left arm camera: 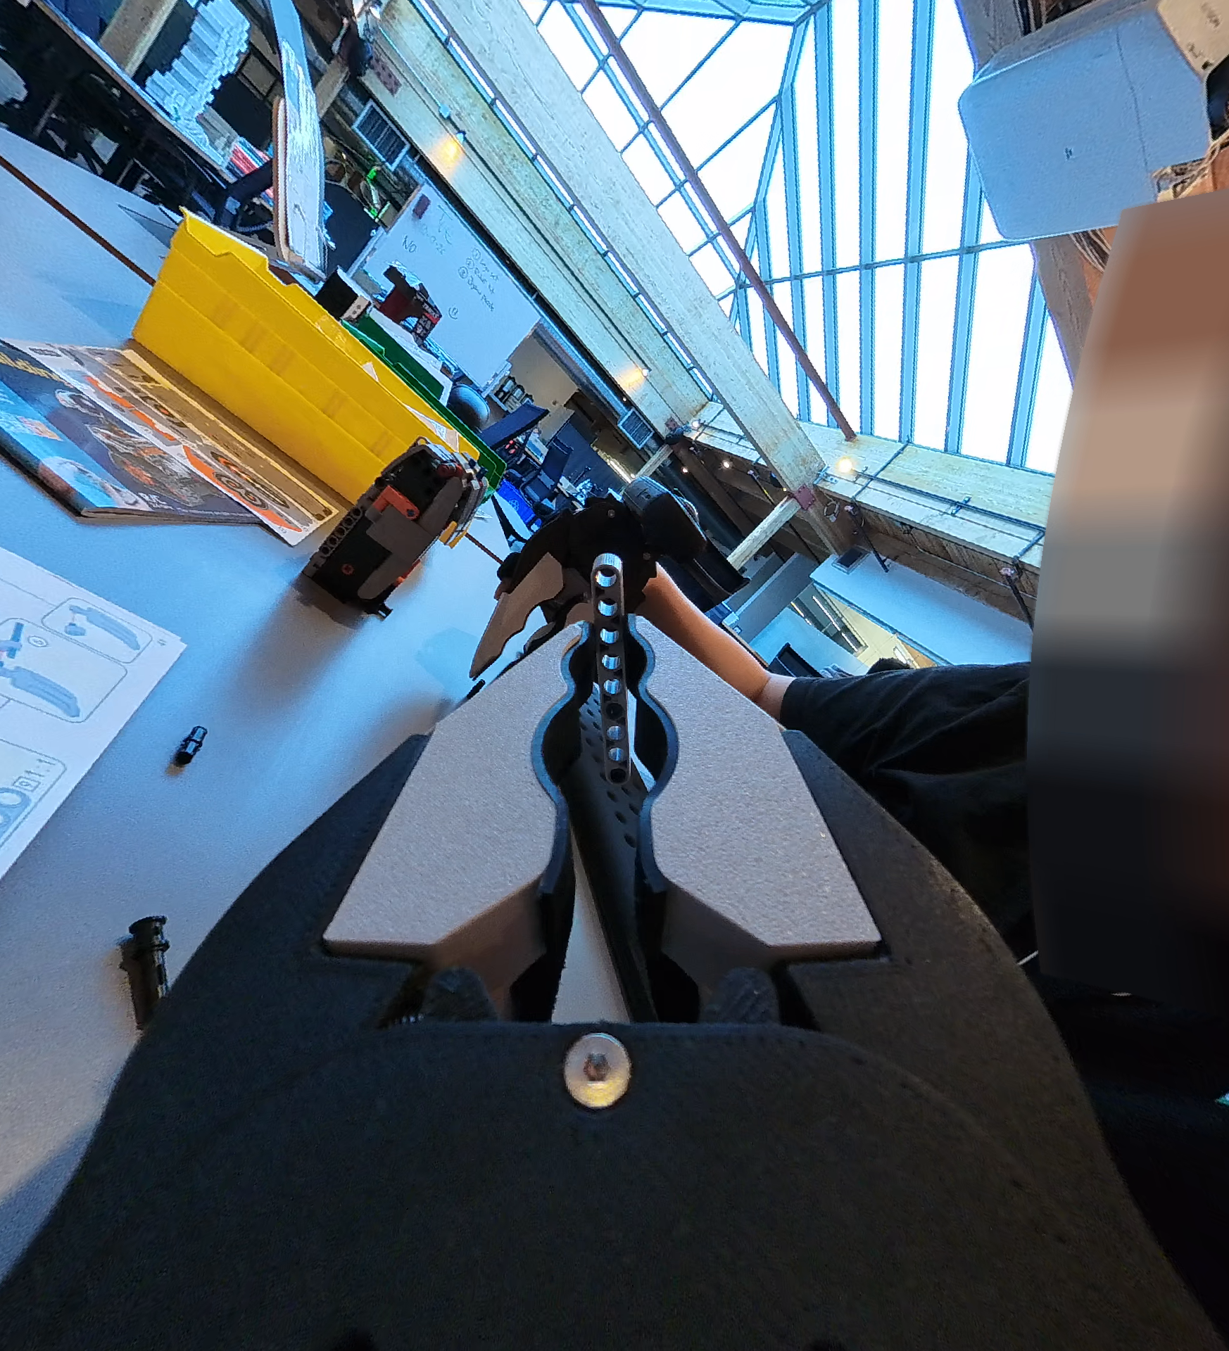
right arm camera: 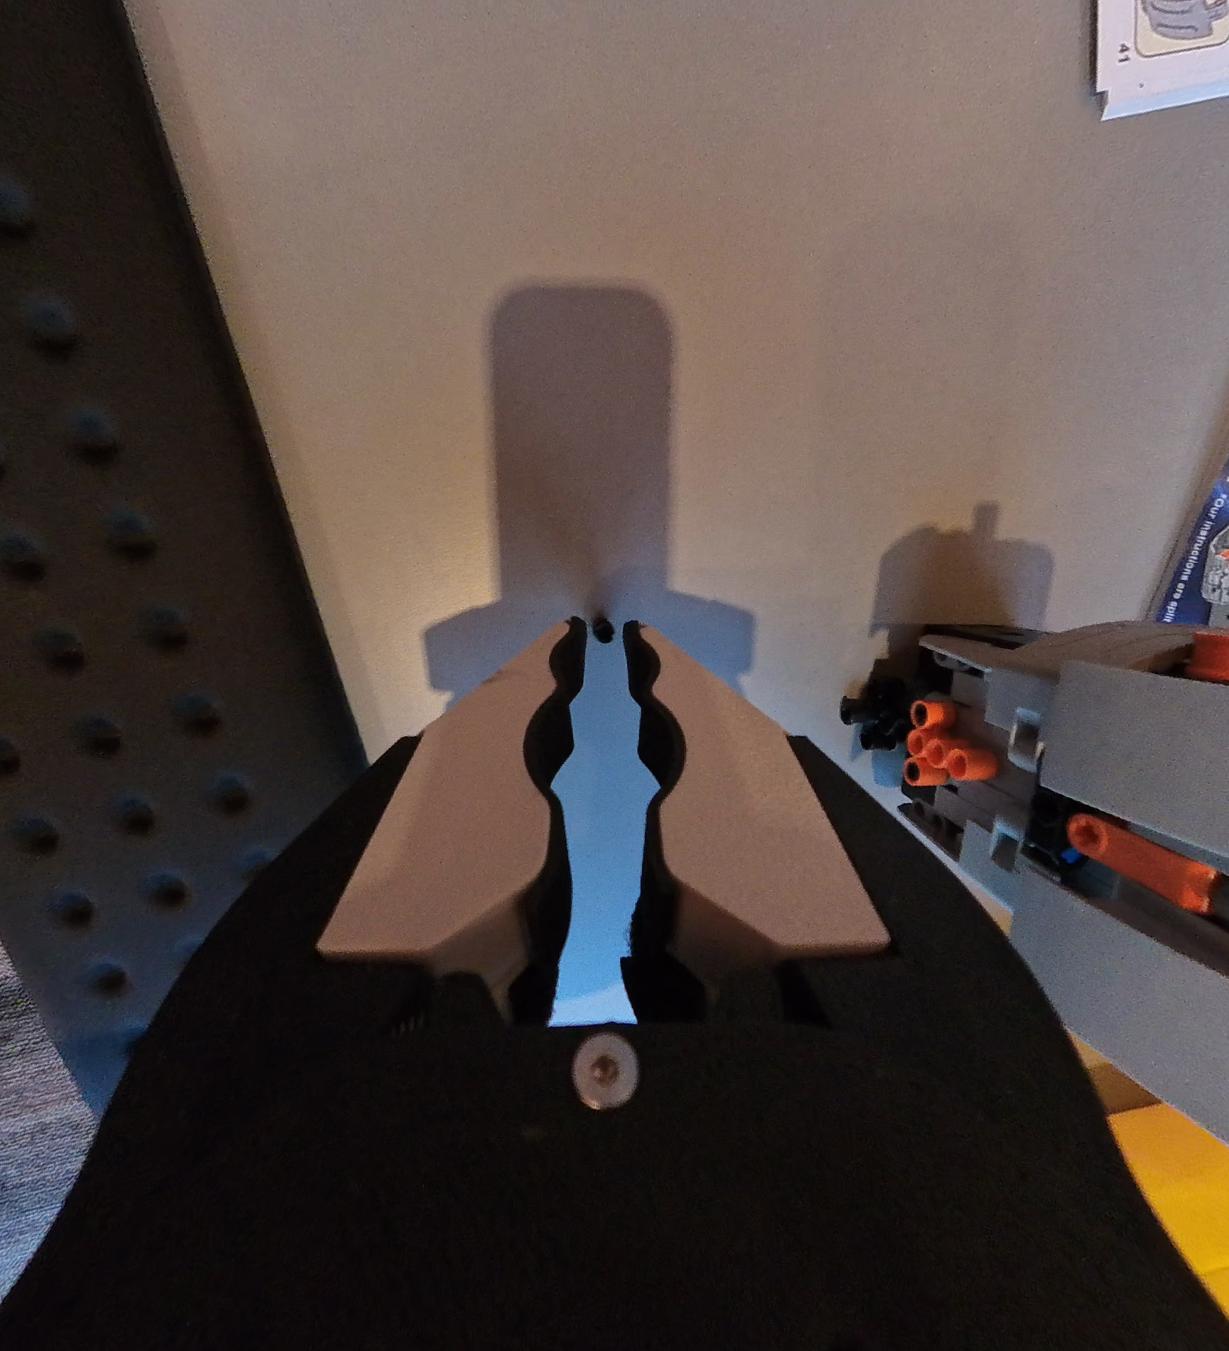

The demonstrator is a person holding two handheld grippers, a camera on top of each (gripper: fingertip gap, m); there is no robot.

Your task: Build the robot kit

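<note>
On the far left a printed instruction sheet is lying on the grey worktop, a black pin just beside it. The left gripper is clamping a black perforated beam. The right gripper is hovering slightly parted around a tiny black peg, not clearly pinching it; a grey-and-orange brick model is sitting to its right.

Left gripper: black body, grainy matt plastic; fingers faced in tan, finely textured matt. Bright metal screw. Held beam: dark, perforated, semi-gloss plastic. Table: smooth grey, low sheen. Bin: glossy yellow plastic. Instruction sheet: matt paper; booklet: glossy. Brick model: smooth grey and orange plastic. Ceiling beam: rough pale wood.
</note>
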